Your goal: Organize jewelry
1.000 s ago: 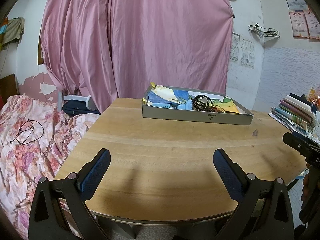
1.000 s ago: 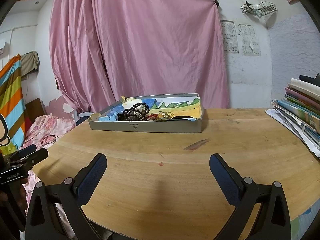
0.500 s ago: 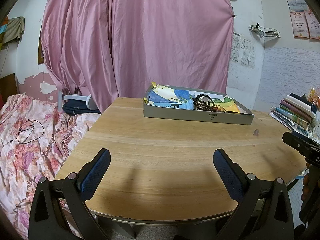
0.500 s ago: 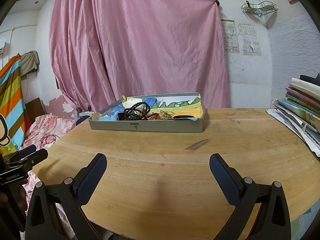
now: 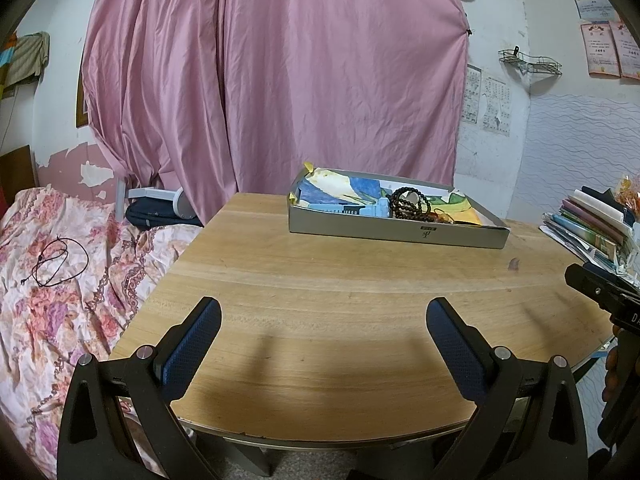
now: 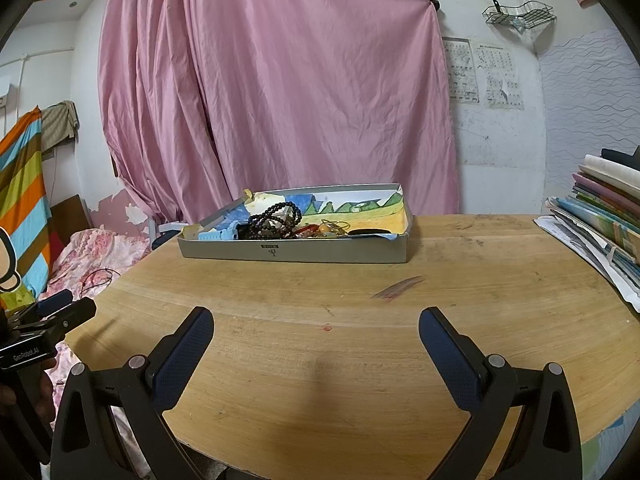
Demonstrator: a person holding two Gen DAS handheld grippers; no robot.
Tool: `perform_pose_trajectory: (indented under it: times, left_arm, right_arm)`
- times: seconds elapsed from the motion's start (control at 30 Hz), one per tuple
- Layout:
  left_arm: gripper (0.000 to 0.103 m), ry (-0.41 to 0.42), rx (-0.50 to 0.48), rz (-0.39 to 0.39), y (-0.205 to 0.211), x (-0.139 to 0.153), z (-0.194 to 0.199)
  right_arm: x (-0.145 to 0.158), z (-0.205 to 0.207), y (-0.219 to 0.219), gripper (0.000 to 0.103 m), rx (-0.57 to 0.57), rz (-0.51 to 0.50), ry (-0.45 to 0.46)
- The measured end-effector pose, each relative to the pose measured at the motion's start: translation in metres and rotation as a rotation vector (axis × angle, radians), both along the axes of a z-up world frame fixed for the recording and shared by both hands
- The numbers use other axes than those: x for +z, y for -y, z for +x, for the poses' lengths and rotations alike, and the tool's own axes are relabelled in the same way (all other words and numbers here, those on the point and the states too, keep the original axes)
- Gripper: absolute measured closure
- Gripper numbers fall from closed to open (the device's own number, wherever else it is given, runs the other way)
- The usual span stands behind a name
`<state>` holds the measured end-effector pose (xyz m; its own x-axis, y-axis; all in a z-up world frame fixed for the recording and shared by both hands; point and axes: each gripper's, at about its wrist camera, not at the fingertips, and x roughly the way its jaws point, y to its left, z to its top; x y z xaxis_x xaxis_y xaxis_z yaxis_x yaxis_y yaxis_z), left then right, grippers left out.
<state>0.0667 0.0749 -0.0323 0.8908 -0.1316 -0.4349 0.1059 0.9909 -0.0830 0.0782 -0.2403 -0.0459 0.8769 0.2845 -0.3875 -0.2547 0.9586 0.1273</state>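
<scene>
Beaded bracelets (image 6: 276,220) & bangles are seen piled in tray (image 6: 292,254) at 12 o'clock; both jaws released, nothing held; stage can't be judged.

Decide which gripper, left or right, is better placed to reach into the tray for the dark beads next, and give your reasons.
Probably the right gripper. Its view faces the tray almost squarely, with the beads close to centre. From the left gripper, the tray sits off to the right. Both are open, empty and short of it.
</scene>
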Motion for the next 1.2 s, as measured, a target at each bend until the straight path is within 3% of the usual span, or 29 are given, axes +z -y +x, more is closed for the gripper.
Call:
perform_pose_trajectory:
  times: [0.83, 1.2]
  left_arm:
    - [0.003, -0.007, 0.000, -0.015, -0.003, -0.001, 0.002]
    - [0.003, 0.030, 0.030, 0.028, 0.006, 0.010, -0.001]
  right_arm:
    - [0.001, 0.000, -0.001, 0.000, 0.000, 0.003, -0.003]
    - [-0.003, 0.002, 0.001, 0.000, -0.004, 0.017, -0.014]
